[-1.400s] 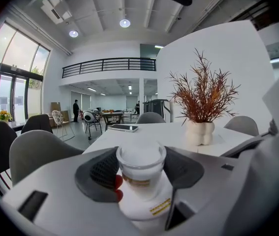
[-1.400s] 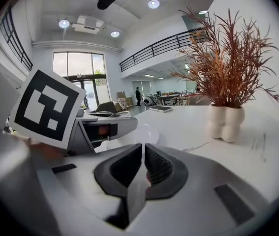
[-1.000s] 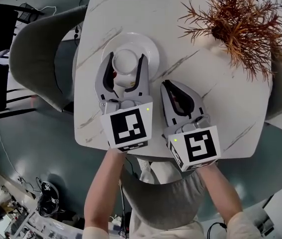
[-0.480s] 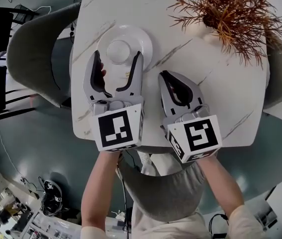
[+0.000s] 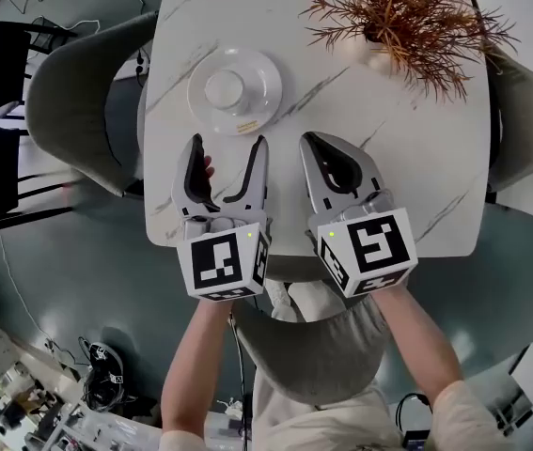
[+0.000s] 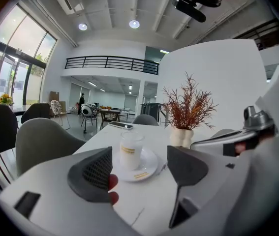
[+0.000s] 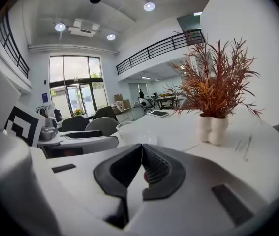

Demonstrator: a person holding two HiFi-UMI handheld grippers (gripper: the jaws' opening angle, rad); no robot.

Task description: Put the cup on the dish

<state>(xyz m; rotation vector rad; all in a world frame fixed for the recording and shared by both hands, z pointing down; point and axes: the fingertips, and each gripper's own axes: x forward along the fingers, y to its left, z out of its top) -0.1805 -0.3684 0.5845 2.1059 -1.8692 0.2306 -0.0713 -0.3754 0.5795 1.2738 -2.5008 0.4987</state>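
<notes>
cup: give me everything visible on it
The cup is small, straight-sided and white, with a frosted, slightly translucent look. It has a round rim and a small yellowish print high on its side; no handle shows. It stands upright at the middle of the round white dish, on the white marble-look table. Only the dish touches it. Whether anything is inside cannot be told.
</notes>
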